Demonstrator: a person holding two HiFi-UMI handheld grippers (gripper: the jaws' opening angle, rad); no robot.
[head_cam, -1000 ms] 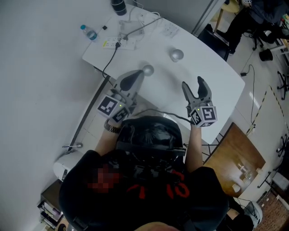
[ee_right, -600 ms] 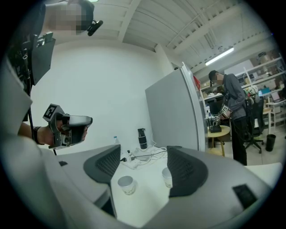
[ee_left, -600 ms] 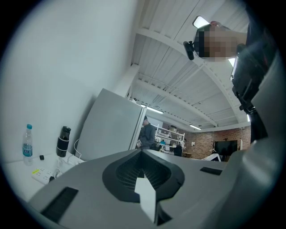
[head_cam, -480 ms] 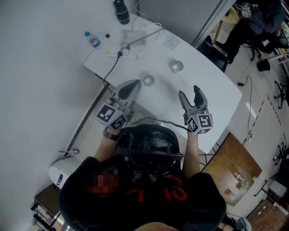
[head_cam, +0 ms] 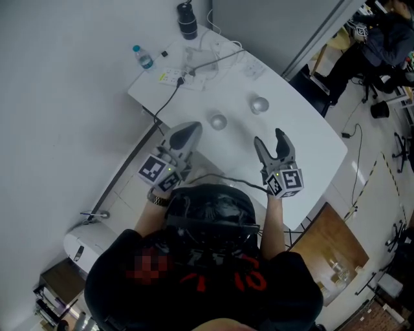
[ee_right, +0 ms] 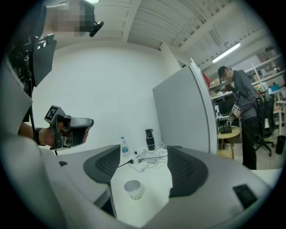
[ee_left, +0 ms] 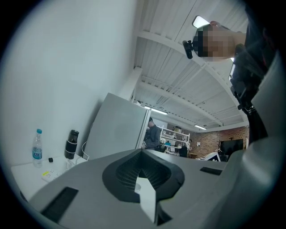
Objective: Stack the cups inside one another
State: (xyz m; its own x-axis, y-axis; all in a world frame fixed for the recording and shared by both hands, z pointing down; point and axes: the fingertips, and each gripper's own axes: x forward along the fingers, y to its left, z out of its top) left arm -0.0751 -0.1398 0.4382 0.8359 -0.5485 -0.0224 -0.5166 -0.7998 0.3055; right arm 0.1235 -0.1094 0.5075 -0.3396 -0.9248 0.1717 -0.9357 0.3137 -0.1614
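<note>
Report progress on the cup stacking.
Done: nothing, the two cups stand apart on the table. In hand: nothing; left tool shut and empty, right tool open and empty, short of the cups. Left: grasp one cup, nest it in the other.

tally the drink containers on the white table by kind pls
silver cups: 2
water bottle: 1
black flask: 1
total: 4
</note>
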